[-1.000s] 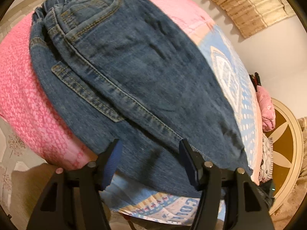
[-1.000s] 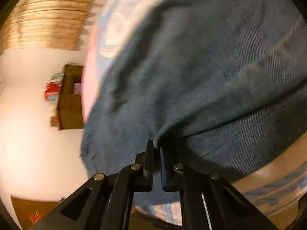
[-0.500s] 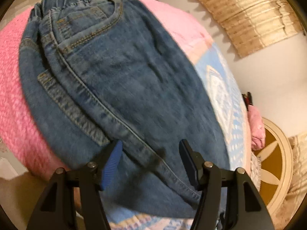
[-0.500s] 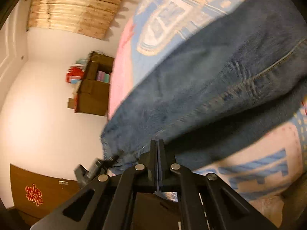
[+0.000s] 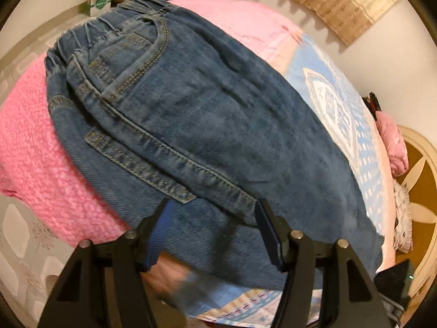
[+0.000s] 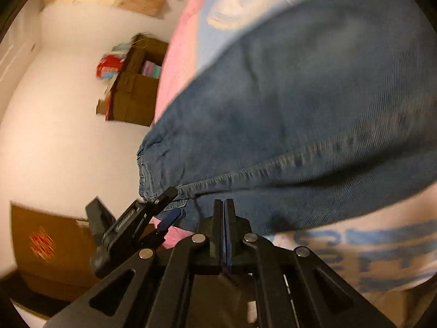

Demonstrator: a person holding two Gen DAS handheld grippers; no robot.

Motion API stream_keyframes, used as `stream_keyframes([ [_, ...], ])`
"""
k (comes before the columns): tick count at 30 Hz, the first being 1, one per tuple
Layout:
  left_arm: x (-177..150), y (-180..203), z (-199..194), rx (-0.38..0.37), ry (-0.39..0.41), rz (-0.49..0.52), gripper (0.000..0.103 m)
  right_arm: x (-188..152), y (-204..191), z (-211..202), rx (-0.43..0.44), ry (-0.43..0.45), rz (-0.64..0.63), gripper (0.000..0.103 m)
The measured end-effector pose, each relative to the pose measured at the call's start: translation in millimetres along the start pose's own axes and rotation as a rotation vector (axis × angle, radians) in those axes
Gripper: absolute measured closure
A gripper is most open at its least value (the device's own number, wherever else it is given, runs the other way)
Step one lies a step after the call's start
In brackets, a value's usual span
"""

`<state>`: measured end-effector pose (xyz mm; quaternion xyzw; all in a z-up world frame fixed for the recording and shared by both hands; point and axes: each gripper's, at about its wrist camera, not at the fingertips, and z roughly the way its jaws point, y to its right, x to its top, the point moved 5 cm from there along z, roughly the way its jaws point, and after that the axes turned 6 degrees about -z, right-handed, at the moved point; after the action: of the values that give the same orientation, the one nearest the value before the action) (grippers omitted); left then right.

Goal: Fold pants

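Note:
Blue denim pants point(image 5: 218, 120) lie folded lengthwise on a bed, waistband point(image 5: 109, 30) at the far left, legs running to the near right. My left gripper point(image 5: 213, 207) is open and hovers over the near long edge, straddling the inseam, its pads clear of the cloth. In the right wrist view the pants point(image 6: 314, 125) fill the upper right. My right gripper point(image 6: 224, 203) is shut just short of the near denim edge, and I see no cloth between its pads. The left gripper point(image 6: 170, 205) shows beside it at the waistband end.
Under the pants are a pink knitted blanket point(image 5: 35, 142) and a blue and pink printed quilt point(image 5: 341, 114). A pink garment point(image 5: 393, 147) lies by the round headboard point(image 5: 420, 191). Cardboard boxes point(image 6: 136, 93) stand against the white wall.
The right gripper held the denim edge a second ago, then let go and drew back, still shut. The left gripper stayed open and rolled a little over the pants.

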<state>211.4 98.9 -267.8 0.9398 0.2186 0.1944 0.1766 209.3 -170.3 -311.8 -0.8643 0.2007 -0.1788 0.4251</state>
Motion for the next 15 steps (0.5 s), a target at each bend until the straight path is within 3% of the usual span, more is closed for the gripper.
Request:
stream_keyframes([
  [5,0.7,-8.7,-3.8,0.017,-0.005,0.044,0.039,11.3,31.0,-0.2,-0.031,0.076,0.079,0.101],
  [11,-5.9,11.4,5.1,0.016,-0.046,0.1,0.039,22.8,32.0,2.2,0.031,0.102,0.12,0.1],
  [14,-4.0,9.0,5.3,0.007,-0.049,0.086,0.039,17.3,23.6,-6.4,0.03,0.11,0.067,0.097],
  [15,-2.6,6.8,6.1,0.003,-0.052,0.071,0.038,17.5,20.6,-7.4,0.03,0.116,0.059,0.09],
])
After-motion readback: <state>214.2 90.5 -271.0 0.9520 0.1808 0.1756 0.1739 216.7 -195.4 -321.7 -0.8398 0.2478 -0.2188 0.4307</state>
